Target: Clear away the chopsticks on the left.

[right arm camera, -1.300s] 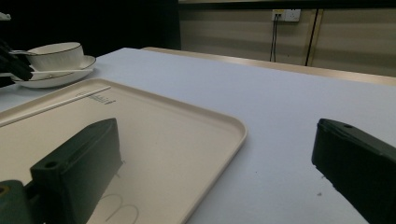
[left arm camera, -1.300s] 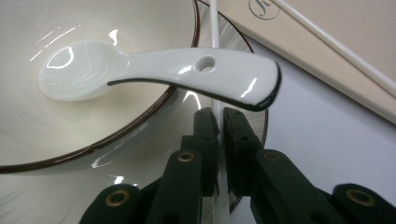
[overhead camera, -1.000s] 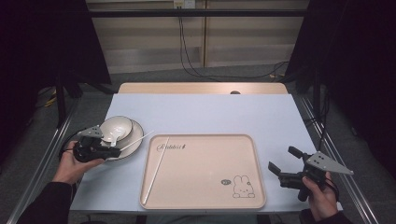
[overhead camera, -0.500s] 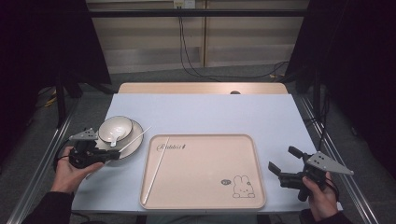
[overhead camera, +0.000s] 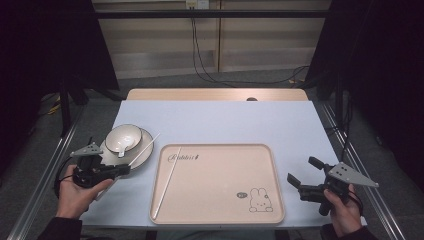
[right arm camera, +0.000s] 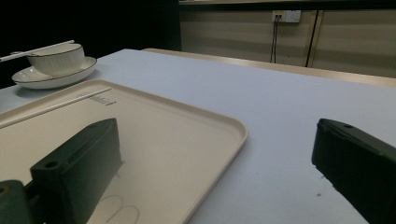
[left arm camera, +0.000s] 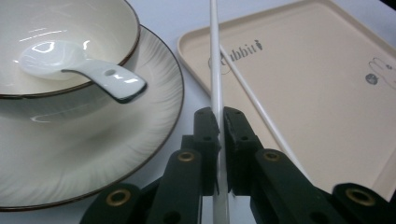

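Observation:
My left gripper (overhead camera: 124, 169) is shut on a white chopstick (overhead camera: 145, 148) near its lower end, just right of the plate; the stick slants up and away past the plate's rim. In the left gripper view the jaws (left arm camera: 220, 119) clamp that chopstick (left arm camera: 215, 60). A cream bowl (overhead camera: 122, 136) holding a white spoon (left arm camera: 93, 70) stands on a ribbed plate (overhead camera: 142, 155). A second chopstick (overhead camera: 167, 182) lies along the left side of the beige rabbit tray (overhead camera: 225, 195). My right gripper (overhead camera: 302, 175) is open and holds nothing, right of the tray, low over the table.
The light blue table (overhead camera: 220, 122) stretches bare behind the tray, with a wooden strip (overhead camera: 215, 94) at its far edge. In the right gripper view the tray's corner (right arm camera: 233, 126) lies between the jaws, and the bowl (right arm camera: 56, 58) sits far left.
My left gripper has drawn back from over the plate toward the person, the chopstick held in it. The right gripper has stayed still.

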